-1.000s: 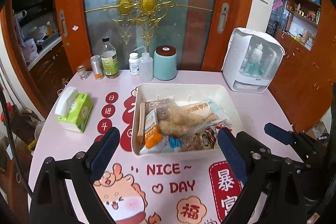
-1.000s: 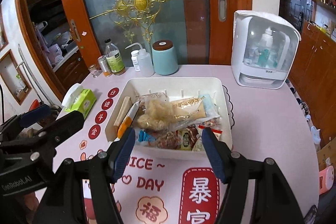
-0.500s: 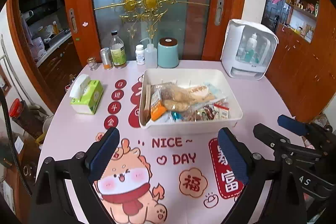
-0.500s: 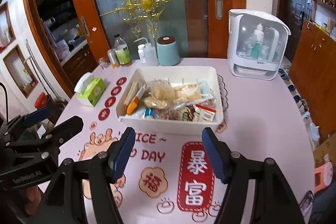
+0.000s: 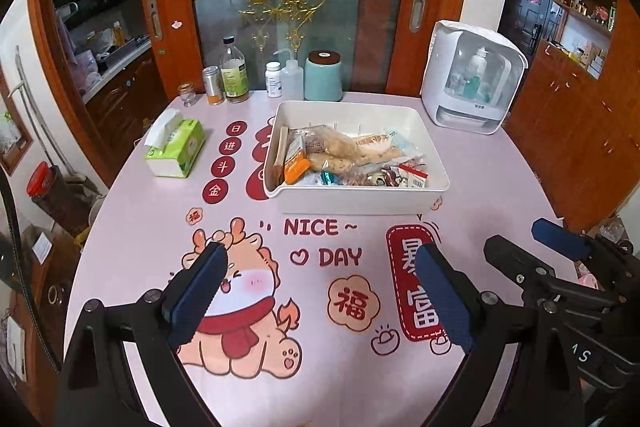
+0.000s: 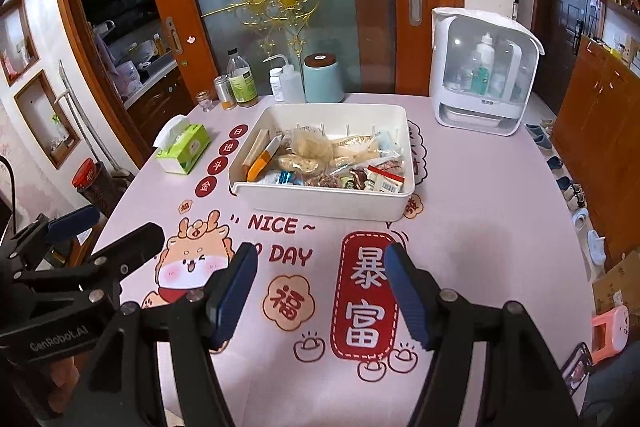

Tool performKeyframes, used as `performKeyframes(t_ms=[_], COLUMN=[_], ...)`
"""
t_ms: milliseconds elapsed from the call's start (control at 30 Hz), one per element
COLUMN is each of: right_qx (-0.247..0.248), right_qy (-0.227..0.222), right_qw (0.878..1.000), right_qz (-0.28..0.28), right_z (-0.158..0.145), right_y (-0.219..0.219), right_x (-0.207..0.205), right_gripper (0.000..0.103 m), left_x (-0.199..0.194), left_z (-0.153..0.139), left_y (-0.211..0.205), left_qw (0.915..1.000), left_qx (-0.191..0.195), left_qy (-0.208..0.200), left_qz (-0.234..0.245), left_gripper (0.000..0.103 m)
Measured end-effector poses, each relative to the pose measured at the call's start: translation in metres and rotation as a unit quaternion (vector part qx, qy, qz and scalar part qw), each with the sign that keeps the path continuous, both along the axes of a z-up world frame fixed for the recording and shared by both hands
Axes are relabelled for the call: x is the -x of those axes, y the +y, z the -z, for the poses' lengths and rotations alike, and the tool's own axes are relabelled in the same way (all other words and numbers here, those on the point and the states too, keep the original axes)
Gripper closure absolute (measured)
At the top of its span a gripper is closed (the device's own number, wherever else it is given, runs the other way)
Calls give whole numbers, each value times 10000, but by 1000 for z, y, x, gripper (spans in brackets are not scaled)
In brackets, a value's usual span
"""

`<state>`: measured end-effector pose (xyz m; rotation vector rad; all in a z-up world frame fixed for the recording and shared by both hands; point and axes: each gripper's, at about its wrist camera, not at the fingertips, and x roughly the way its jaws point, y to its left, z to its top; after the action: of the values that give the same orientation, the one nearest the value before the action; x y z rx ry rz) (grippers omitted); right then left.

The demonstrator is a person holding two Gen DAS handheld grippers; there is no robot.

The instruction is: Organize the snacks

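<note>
A white rectangular bin (image 5: 360, 202) (image 6: 320, 203) stands on the pink table and holds several packaged snacks (image 5: 344, 157) (image 6: 320, 159), among them an orange-and-white pack (image 5: 297, 163) and clear bags of pale puffs. My left gripper (image 5: 320, 291) is open and empty, held above the near part of the table, well short of the bin. My right gripper (image 6: 320, 291) is open and empty too, beside the left one; it shows at the right edge of the left wrist view (image 5: 560, 247).
A green tissue box (image 5: 176, 149) lies left of the bin. Bottles, a can, a small jar and a teal canister (image 5: 324, 75) line the far edge. A white sterilizer cabinet (image 5: 472, 79) stands at the far right. A glass door is behind the table.
Both grippers have drawn back and up from the bin, which now looks smaller and farther. Both stay open and empty. The snacks have not moved.
</note>
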<state>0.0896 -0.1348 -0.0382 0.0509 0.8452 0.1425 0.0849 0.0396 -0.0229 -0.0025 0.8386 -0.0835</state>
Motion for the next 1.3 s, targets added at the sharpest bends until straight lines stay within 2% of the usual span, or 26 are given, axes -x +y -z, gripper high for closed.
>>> performKeyframes(t_ms=[233, 400, 667, 1300], right_qx=[4, 41, 12, 1], right_qy=[10, -20, 16, 15], right_qw=[10000, 10000, 9998, 9996], right_qz=[-26, 43, 209, 296], right_z=[-6, -8, -10, -13], right_y=[-1, 2, 11, 22], right_x=[23, 39, 60, 71], right_gripper=[36, 36, 36, 36], left_x=[26, 36, 45, 50], left_z=[5, 1, -4, -1], left_y=[-1, -1, 8, 16], left_qw=[9999, 9996, 9997, 9995], left_qx=[-118, -259, -215, -177], left_qy=[117, 56, 68, 236], left_qz=[37, 87, 130, 113], left_gripper=[9, 9, 9, 9])
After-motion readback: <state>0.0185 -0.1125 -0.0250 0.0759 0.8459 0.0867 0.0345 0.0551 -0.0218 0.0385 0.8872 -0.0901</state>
